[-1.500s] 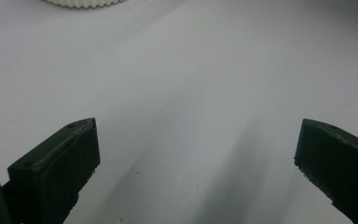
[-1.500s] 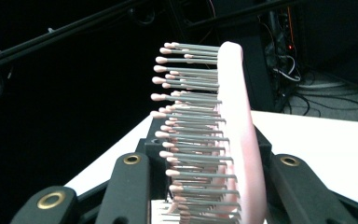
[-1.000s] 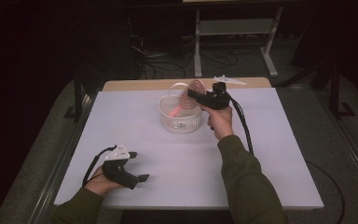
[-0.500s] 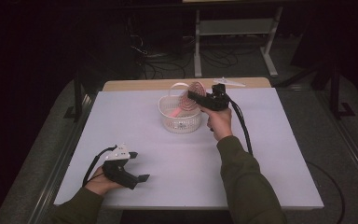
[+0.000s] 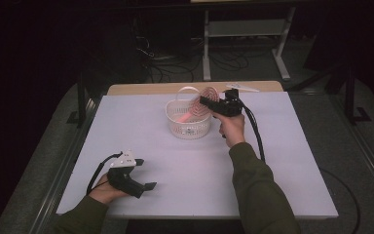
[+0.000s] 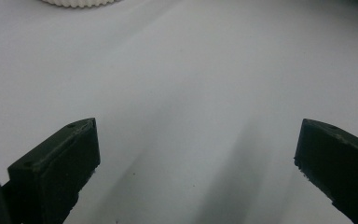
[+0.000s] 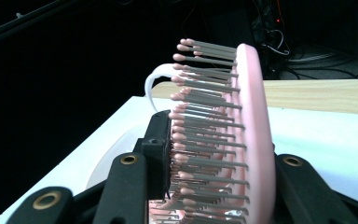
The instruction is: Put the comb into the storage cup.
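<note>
the right gripper (image 5: 208,102) pinches the pink brush (image 7: 242,135) over the basket (image 5: 189,123); putting it in looks underway. next: lower, then release. left gripper (image 5: 143,186) rests on the table (image 5: 272,161), jaws spread.

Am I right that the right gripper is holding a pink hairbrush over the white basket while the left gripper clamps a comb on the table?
Not quite. The left gripper holds nothing: the left gripper view shows its jaws open over the bare table. The right gripper does hold the pink hairbrush over the white basket.
</note>
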Tool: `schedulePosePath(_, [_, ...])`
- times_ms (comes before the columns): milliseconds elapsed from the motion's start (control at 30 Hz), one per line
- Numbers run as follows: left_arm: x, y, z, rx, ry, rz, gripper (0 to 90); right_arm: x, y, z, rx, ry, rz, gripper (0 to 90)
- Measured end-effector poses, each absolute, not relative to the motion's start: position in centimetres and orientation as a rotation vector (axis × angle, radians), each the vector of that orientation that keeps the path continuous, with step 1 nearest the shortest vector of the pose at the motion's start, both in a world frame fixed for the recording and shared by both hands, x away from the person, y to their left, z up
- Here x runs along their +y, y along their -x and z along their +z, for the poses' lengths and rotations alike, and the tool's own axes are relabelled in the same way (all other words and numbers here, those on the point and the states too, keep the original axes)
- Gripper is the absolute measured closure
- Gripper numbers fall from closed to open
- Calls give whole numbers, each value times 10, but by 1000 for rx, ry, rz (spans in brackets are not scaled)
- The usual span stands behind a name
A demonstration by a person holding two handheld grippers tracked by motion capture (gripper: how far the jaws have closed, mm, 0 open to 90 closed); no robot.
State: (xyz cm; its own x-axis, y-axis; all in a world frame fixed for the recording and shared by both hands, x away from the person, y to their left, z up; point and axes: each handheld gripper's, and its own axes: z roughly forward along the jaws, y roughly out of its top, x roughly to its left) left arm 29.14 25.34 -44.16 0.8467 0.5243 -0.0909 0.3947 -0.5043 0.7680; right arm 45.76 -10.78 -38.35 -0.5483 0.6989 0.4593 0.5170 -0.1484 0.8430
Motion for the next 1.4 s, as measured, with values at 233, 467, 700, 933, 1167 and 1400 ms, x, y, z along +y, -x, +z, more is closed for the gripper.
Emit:
schedulePosePath(233, [253, -291, -442, 665, -2166, 192, 0, -110, -458, -386, 1939, -1413, 1772, 601])
schedulePosePath(467, [253, -291, -442, 664, -2167, 189, 0, -110, -458, -386, 1934, -1411, 1758, 590])
schedulePosePath(700, [253, -291, -442, 666, -2166, 190, 0, -112, -457, -388, 1921, -1415, 1721, 528])
schedulePosePath(933, [253, -291, -442, 666, -2166, 191, 0, -115, -455, -387, 1913, -1421, 1685, 468])
schedulePosePath(1167, [253, -292, -442, 670, -2167, 191, 0, -114, -451, -385, 1922, -1402, 1619, 404])
schedulePosePath(1400, [254, -292, -441, 679, -2159, 194, 0, -117, -448, -379, 1954, -1367, 1539, 251])
